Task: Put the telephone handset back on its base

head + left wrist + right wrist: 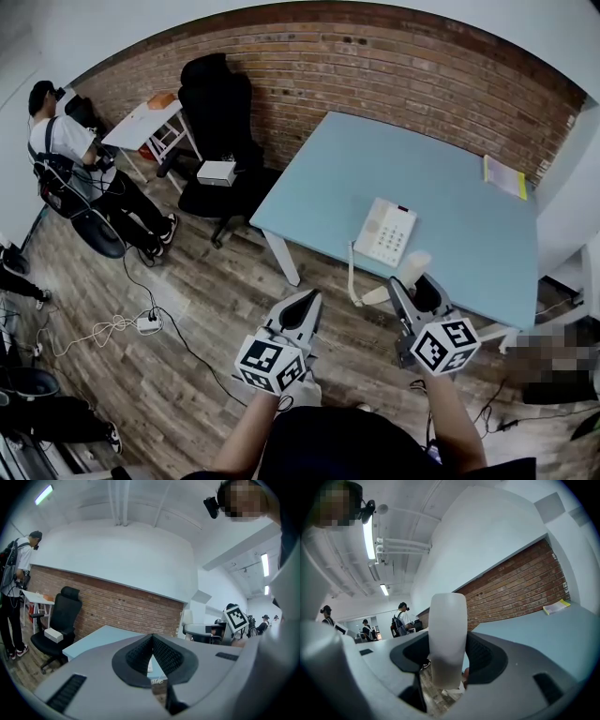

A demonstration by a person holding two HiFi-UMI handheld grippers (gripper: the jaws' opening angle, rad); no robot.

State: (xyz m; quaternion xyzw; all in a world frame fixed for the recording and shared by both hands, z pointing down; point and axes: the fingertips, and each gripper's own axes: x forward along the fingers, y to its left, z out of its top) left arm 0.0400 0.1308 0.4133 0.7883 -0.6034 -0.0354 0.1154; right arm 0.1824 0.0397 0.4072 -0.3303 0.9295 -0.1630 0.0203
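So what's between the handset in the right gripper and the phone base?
Head view: only a narrow strip of bare blue table shows between the handset and the base; the cord loops off to the left.

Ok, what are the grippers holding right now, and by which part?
The right gripper holds the handset around its middle, with both ends sticking out past the jaws. The left gripper is shut on nothing.

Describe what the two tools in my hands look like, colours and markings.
Both the left tool and the right tool have smooth light-grey bodies. These taper to pointed jaws lined with black ribbed pads. Each carries a white cube printed with black square markers at the end nearest the hand. The person wears a dark top.
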